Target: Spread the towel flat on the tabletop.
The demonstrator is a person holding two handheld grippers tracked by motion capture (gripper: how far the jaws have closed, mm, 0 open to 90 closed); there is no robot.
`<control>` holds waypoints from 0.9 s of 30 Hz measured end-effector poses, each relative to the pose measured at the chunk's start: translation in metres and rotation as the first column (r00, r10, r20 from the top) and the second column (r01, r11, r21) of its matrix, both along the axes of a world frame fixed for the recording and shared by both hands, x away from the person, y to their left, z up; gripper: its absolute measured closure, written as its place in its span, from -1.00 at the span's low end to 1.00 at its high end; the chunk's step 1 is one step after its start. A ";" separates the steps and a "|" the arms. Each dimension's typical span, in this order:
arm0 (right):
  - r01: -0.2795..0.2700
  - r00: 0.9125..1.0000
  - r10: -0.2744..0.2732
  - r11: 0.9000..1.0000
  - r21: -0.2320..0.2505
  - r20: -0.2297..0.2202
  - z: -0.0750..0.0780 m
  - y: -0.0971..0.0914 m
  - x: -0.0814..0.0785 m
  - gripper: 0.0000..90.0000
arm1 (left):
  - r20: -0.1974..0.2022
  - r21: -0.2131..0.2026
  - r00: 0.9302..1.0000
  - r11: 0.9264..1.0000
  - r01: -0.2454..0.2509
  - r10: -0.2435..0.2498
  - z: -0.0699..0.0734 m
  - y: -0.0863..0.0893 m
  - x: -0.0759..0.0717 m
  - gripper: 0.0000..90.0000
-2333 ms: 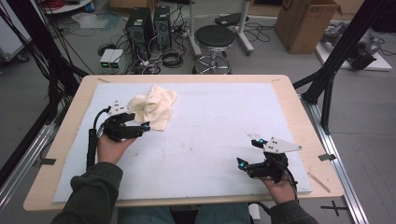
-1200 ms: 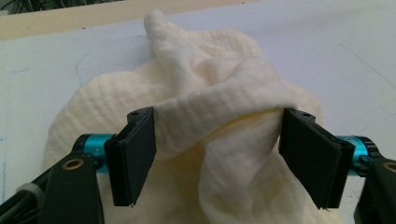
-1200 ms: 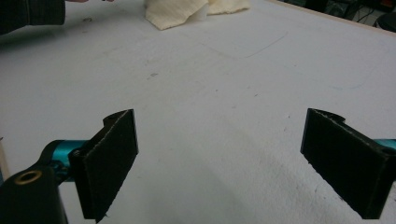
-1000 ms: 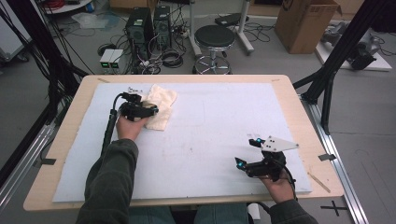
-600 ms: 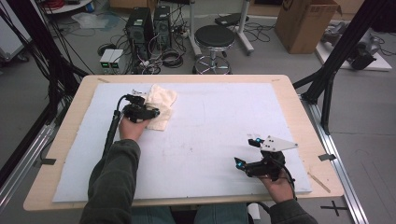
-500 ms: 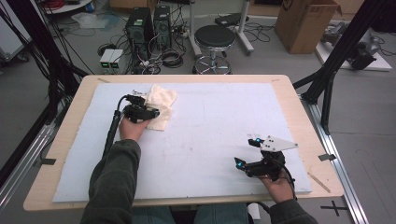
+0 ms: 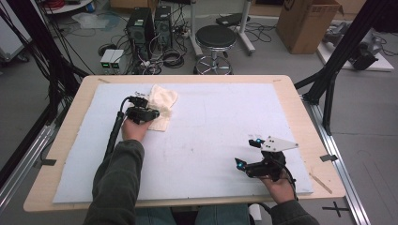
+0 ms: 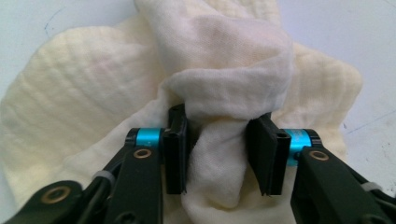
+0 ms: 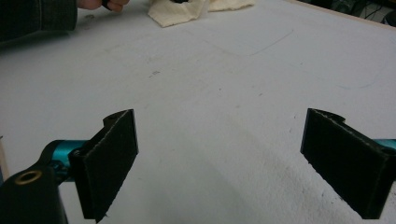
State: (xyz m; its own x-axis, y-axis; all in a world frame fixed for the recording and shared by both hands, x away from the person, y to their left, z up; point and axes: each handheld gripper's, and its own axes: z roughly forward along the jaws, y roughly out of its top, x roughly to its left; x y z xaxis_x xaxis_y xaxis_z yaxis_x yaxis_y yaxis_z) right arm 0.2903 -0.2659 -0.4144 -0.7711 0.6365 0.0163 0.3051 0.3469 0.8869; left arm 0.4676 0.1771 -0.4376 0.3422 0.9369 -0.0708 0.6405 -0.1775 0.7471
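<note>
Resting on a white-covered wooden surface [image 7: 291, 101] in a cable-strewn room with a stool [image 7: 215, 37], the left tool [image 8: 219, 149] has just been closing around a bunched cream cloth [image 8: 224, 70] at the far left, while the right tool [image 9: 219, 158] gapes wide, empty.

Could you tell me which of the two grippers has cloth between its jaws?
The left gripper: its jaws have just been closing around a bunched fold of the cream cloth. The right gripper stands wide open over the bare white mat.
</note>
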 end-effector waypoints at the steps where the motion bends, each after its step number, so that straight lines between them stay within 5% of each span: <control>1: 0.000 1.000 0.000 1.000 0.000 0.000 0.000 0.000 0.000 -0.77 | 0.000 0.000 1.000 1.000 0.000 0.000 0.000 0.000 0.000 0.47; 10: 0.003 1.000 -0.003 1.000 0.001 -0.009 0.000 0.000 0.000 -0.77 | -0.010 -0.038 1.000 0.999 -0.007 0.007 0.003 0.001 -0.001 0.66; 27: 0.005 1.000 -0.005 1.000 0.005 -0.001 0.000 -0.002 -0.001 -0.77 | 0.051 -0.090 0.999 0.996 0.025 -0.020 0.028 0.001 -0.014 0.70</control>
State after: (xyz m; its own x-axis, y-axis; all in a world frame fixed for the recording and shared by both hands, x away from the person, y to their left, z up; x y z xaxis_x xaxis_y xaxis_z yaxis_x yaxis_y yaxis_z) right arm 0.2893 -0.2675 -0.4140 -0.7682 0.6399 0.0203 0.3078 0.3414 0.8881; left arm 0.4534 0.1776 -0.4095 0.3685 0.9194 -0.1374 0.5989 -0.1218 0.7915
